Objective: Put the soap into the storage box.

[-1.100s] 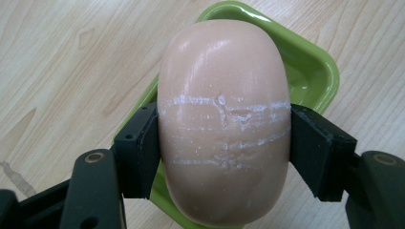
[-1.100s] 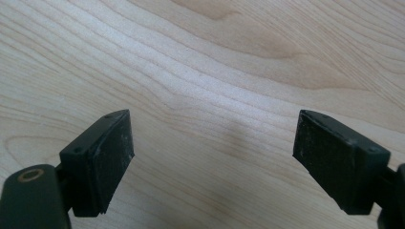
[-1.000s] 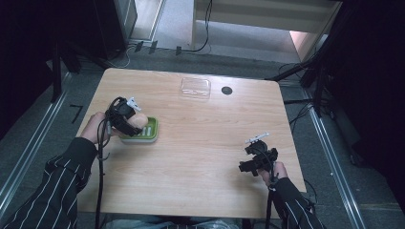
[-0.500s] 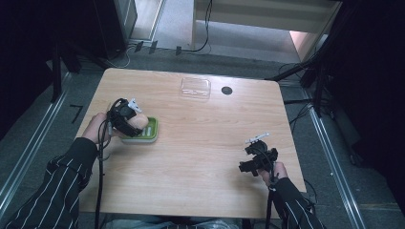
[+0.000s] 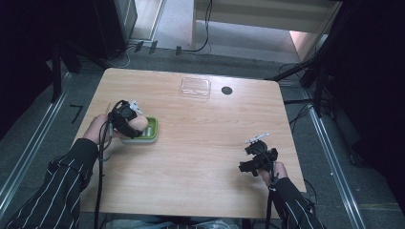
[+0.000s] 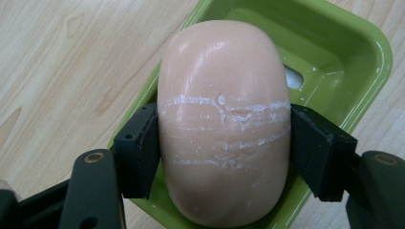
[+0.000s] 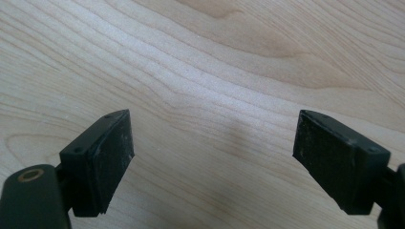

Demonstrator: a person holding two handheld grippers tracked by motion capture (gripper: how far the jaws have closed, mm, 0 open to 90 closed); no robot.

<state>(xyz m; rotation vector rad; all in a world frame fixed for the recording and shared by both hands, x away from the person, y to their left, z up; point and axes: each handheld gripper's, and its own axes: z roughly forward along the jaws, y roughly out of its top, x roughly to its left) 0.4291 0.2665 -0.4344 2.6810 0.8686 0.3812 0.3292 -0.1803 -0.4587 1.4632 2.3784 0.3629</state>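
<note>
— Over the green dish (image 6: 363,57), what step is being done?
— A soap bar (image 6: 224,119) is clamped across its middle by the left gripper (image 6: 223,143), over the dish; whether it rests there cannot be told.
— And next?
— A clean lift or release is likely called for. The right gripper (image 7: 212,157) is held apart, idle over bare table (image 7: 239,57).

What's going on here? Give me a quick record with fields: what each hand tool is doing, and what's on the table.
left gripper: fingers clamped on both sides of a peach soap bar
soap bar: scratched white across the middle, held over a green soap dish
right gripper: fingers apart, nothing between them, above bare wood
table: light wood
far edge: clear plastic lid, small black disc
</note>
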